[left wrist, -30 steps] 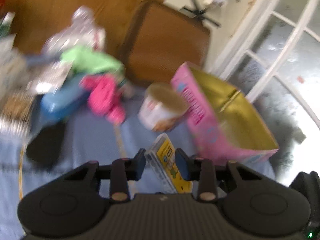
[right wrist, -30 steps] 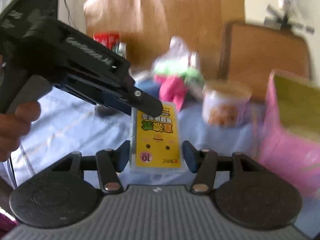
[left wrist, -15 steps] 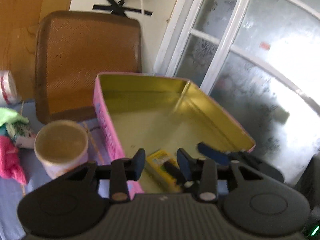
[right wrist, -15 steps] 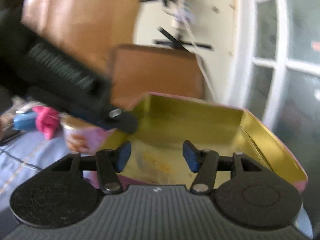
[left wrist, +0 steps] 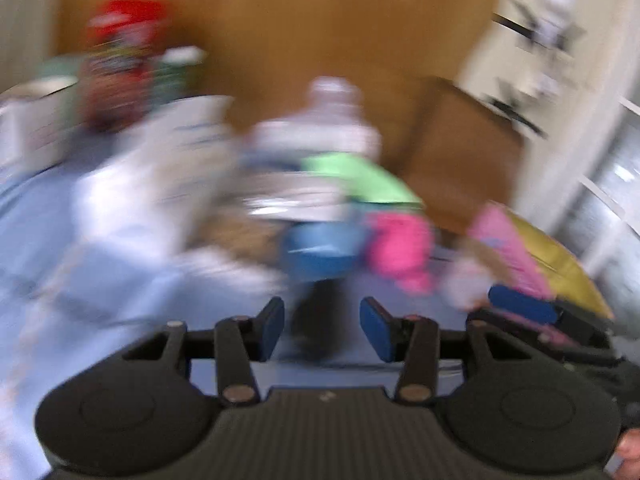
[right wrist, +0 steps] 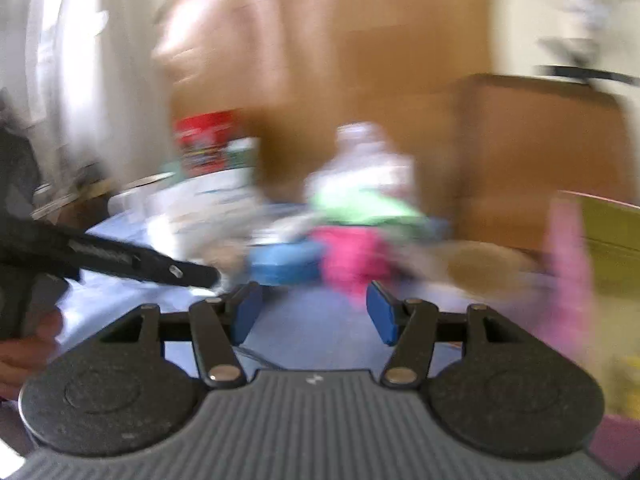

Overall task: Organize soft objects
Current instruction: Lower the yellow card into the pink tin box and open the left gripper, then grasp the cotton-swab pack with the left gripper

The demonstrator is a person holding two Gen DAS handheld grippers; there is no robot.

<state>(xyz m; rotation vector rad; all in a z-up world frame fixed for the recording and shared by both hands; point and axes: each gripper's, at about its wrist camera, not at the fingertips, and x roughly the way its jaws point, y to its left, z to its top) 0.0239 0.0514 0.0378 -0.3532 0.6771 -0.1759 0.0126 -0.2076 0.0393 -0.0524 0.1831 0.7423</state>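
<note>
Both views are badly smeared. The left tongs (left wrist: 322,330) stand apart with nothing between the blue pads, held over the blue cloth of the bench (left wrist: 60,248). The right tongs (right wrist: 314,312) are likewise apart and hold nothing.

The soft things lie in a heap at the far middle of the bench: a green cloth (left wrist: 360,178) on top, a pink cloth (left wrist: 398,248) just below and in front of it, and a blue piece (left wrist: 320,254) beside the pink one on its left. From the right wrist the same heap shows as green cloth (right wrist: 360,206), pink cloth (right wrist: 352,258) and blue piece (right wrist: 286,262), straight ahead of the tongs and apart from them.

Behind the heap stands what looks like a clear bottle (left wrist: 334,114), too blurred to be sure. A pink box (left wrist: 516,252) with a gold inside sits open at the right edge of the bench. A red tub (right wrist: 206,136) stands at the far left. A brown chair back (right wrist: 536,148) rises behind the bench.
</note>
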